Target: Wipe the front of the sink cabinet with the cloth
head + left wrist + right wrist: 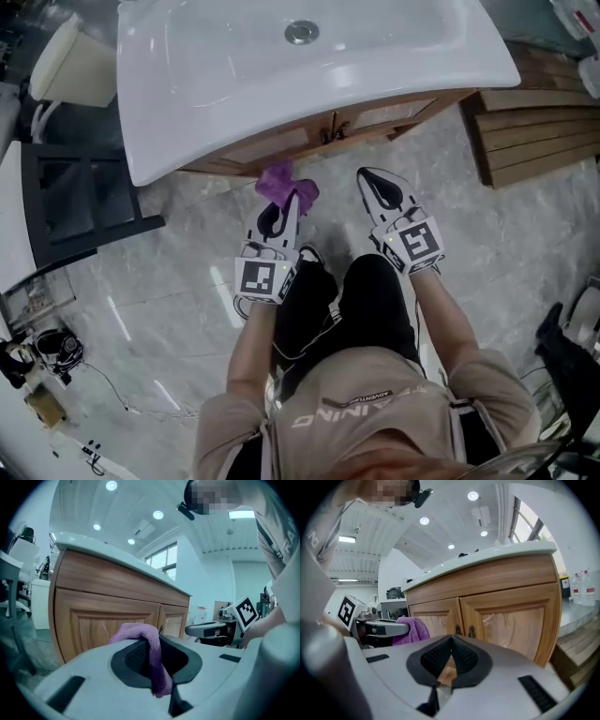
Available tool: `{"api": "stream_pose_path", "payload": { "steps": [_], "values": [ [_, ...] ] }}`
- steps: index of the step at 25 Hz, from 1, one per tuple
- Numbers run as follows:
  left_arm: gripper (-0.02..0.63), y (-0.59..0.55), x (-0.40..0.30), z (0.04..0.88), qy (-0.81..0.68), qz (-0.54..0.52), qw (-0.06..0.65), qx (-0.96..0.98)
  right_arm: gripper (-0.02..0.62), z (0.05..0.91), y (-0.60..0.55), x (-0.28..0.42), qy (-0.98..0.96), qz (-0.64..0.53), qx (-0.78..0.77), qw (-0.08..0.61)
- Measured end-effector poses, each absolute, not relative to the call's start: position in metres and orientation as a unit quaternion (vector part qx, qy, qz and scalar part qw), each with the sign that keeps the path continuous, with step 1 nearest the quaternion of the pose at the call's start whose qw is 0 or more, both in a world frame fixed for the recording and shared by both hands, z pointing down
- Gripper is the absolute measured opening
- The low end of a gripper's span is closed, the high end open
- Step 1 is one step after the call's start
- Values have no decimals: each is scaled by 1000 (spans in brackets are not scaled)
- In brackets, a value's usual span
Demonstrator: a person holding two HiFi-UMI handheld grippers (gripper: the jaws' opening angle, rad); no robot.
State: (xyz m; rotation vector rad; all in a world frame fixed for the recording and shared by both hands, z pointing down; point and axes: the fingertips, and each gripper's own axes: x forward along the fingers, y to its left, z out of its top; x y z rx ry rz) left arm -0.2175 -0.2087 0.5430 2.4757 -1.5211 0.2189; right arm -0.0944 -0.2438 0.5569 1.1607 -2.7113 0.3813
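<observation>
- The sink (187, 84) lies on top of the cabinet (281, 142) and overhangs its front; the drain (301, 32) sits in the middle of the basin.
- The cloth (278, 180) is clamped between the jaws of the left gripper (286, 211), just before the cabinet front and left of the door handles (333, 127).
- The right gripper (370, 180) is beside it on the right, jaws together on nothing, near the cabinet front.
- Stacked boards (534, 131) lie on the floor (169, 281) to the cabinet's right; a chair (70, 66) stands to its left.
</observation>
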Motion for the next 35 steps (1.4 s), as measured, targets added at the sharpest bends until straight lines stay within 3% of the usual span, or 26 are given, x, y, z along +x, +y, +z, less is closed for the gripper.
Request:
{"api": "stream_pose_path", "payload": {
  "steps": [15, 23, 35],
  "values": [
    [37, -151, -233, 330, -556, 41, 160, 815, 11, 343, -178, -129, -922, 132, 341, 124],
    [37, -145, -232, 207, -563, 47, 136, 814, 11, 223, -173, -103, -916, 135, 356, 124],
    [37, -147, -273, 109, -566, 23, 134, 813, 11, 115, -173, -117, -916, 158, 360, 85]
  ]
}}
